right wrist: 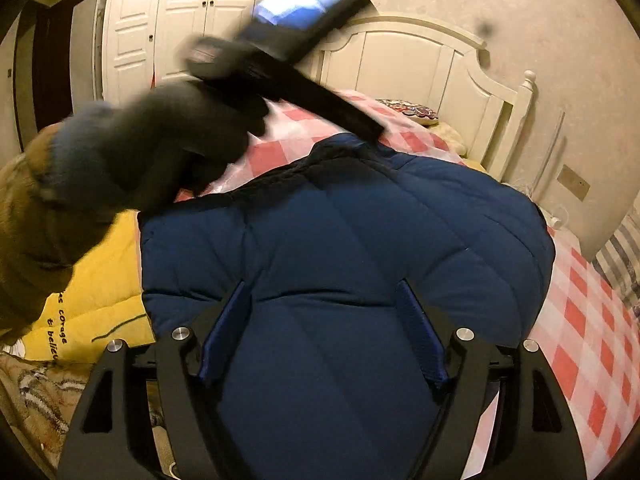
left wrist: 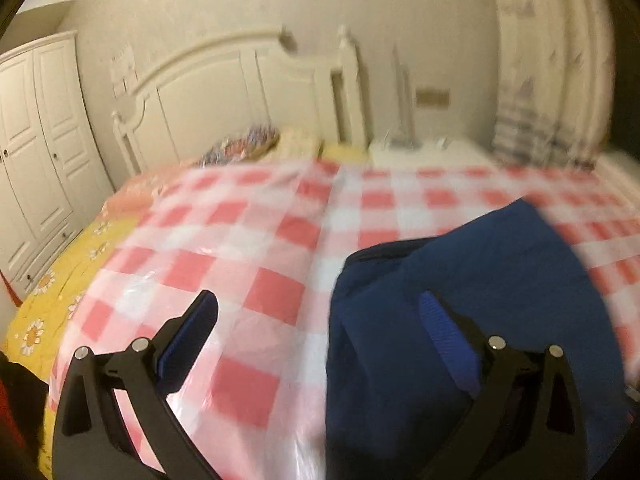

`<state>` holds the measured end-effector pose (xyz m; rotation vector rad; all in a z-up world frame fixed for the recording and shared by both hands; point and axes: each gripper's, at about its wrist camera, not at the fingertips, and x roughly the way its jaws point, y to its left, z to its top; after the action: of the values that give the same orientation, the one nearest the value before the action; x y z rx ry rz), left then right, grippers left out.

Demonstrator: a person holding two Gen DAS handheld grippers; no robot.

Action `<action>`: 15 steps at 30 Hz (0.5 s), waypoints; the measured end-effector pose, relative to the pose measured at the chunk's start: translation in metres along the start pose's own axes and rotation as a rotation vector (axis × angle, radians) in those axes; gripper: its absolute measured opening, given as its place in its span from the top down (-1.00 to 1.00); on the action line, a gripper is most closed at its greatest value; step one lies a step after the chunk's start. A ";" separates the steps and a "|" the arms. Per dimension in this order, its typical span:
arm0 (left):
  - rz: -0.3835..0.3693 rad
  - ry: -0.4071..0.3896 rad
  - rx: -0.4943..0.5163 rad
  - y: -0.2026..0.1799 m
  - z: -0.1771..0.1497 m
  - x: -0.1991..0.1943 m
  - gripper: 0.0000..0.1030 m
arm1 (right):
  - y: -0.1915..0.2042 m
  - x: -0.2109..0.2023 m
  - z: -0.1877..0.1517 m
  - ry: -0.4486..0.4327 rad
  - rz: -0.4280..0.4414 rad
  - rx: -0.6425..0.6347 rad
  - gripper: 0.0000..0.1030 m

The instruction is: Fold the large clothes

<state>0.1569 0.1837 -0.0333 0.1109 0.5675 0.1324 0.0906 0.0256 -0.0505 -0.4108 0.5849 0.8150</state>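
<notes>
A dark blue padded jacket (right wrist: 348, 240) lies folded into a compact bundle on the red-and-white checked sheet (right wrist: 592, 328) over the bed. In the left wrist view the jacket (left wrist: 472, 288) sits at the right. My left gripper (left wrist: 320, 304) is open and empty, with its right finger over the jacket's left edge and its left finger over the bare sheet (left wrist: 248, 240). My right gripper (right wrist: 324, 292) is open and empty just above the jacket's near half. The left hand-held gripper (right wrist: 288, 44), held by a gloved hand, shows blurred above the jacket's far left.
A white headboard (left wrist: 240, 92) and a white wardrobe (left wrist: 36, 136) stand beyond the bed. A yellow flowered quilt (left wrist: 52, 292) lies along the left side. Pillows (left wrist: 248, 144) and a white bedside table (left wrist: 424, 152) are at the head. A yellow garment (right wrist: 100, 304) lies beside the jacket.
</notes>
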 end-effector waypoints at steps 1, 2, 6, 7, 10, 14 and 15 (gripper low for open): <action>-0.015 -0.014 0.009 -0.003 -0.006 -0.013 -0.95 | 0.000 0.000 0.000 -0.001 0.003 0.000 -0.44; -0.014 -0.016 0.029 -0.007 -0.015 -0.021 -0.95 | -0.002 0.001 0.000 -0.002 0.004 0.000 -0.44; 0.042 0.064 0.114 -0.026 -0.064 0.004 -0.96 | -0.002 -0.001 -0.002 -0.007 0.005 0.006 -0.44; 0.020 0.050 0.063 -0.019 -0.068 0.005 -0.96 | 0.000 -0.002 0.000 0.006 -0.004 -0.003 -0.44; 0.006 0.062 0.022 -0.009 -0.069 0.007 -0.96 | 0.006 -0.018 0.008 0.044 -0.027 -0.062 -0.43; 0.011 0.054 0.020 -0.009 -0.072 0.005 -0.96 | 0.003 -0.052 0.001 0.000 -0.045 -0.070 -0.43; 0.007 0.055 0.012 -0.009 -0.073 0.005 -0.96 | 0.002 -0.054 -0.004 0.008 -0.054 -0.069 -0.44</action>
<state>0.1225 0.1807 -0.0984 0.1217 0.6224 0.1396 0.0584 -0.0048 -0.0197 -0.4908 0.5518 0.7837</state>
